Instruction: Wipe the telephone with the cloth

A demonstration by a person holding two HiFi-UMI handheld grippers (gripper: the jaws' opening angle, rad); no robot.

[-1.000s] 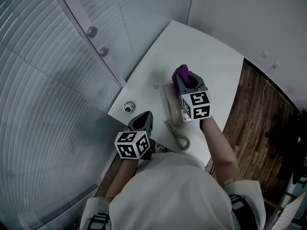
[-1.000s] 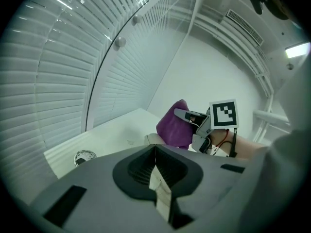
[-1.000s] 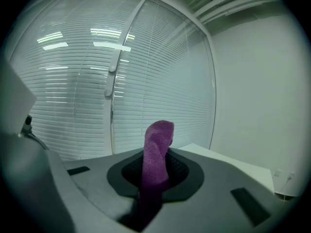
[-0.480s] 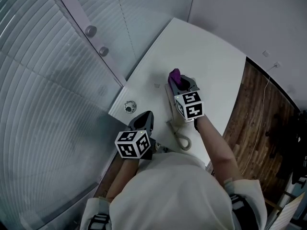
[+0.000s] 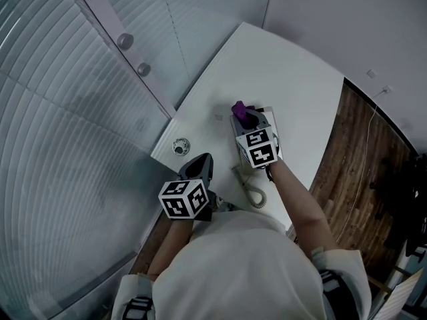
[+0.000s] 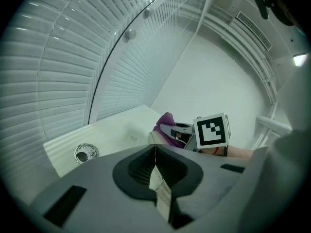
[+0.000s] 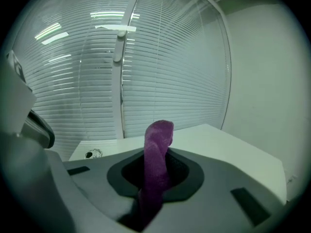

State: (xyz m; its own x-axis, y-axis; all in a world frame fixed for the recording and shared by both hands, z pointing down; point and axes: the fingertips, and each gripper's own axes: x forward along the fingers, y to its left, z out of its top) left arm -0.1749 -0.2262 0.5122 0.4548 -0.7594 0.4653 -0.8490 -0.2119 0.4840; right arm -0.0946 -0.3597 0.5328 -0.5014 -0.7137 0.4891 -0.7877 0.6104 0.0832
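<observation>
Two grippers, both closed: R gripper [image 5: 245, 119] pinches purple cloth [image 7: 158, 154] over telephone [image 5: 251, 191]; L gripper [image 6: 155, 152] empty, w/ jaws together.

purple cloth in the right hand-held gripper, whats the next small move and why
Probably lower the right hand-held gripper slightly so the purple cloth presses on the telephone for the wipe. The cloth is clamped and sticks out past the jaws, right over the telephone in the head view; contact cannot be told.

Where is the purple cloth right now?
The cloth is at the head view's centre, clamped in the right gripper, its tip at the telephone on the white table.
</observation>
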